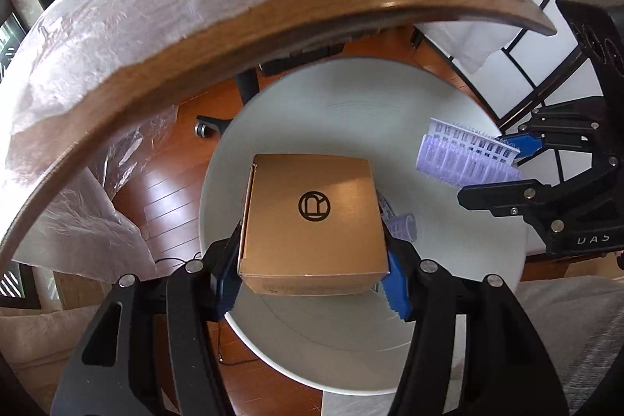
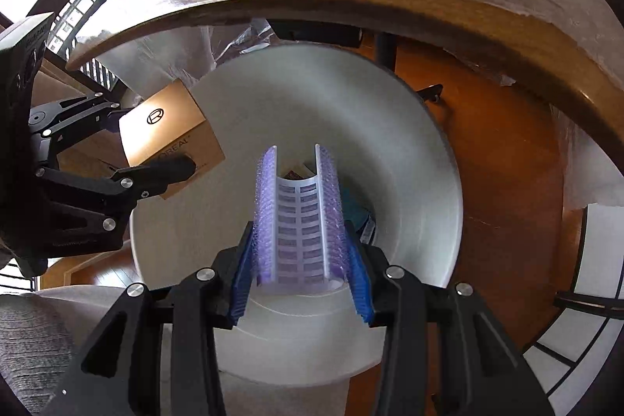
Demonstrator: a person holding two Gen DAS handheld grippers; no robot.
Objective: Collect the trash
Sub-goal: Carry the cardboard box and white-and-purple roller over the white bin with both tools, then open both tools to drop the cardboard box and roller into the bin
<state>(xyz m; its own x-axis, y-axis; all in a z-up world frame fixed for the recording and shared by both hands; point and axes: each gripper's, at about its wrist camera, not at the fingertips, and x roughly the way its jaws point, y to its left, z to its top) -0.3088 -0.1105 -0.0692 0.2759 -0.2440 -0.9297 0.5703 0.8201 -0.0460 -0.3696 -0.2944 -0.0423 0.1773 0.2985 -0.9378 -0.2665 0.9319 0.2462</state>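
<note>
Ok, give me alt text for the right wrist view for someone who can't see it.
The right gripper is shut on a purple hair roller above the open white bin. At the left, the left gripper holds a tan box over the bin's edge, with a wooden table curving behind.

A cardboard box (image 1: 314,221) with a satin, slightly shiny tan face is seen. The hair roller (image 2: 298,221) is made of translucent purple plastic with bristly sides. The bin (image 1: 448,252) is smooth matt white plastic. The floor (image 1: 163,197) is glossy varnished wood. The table (image 1: 218,38) is wood, covered by crinkled clear film.
</note>
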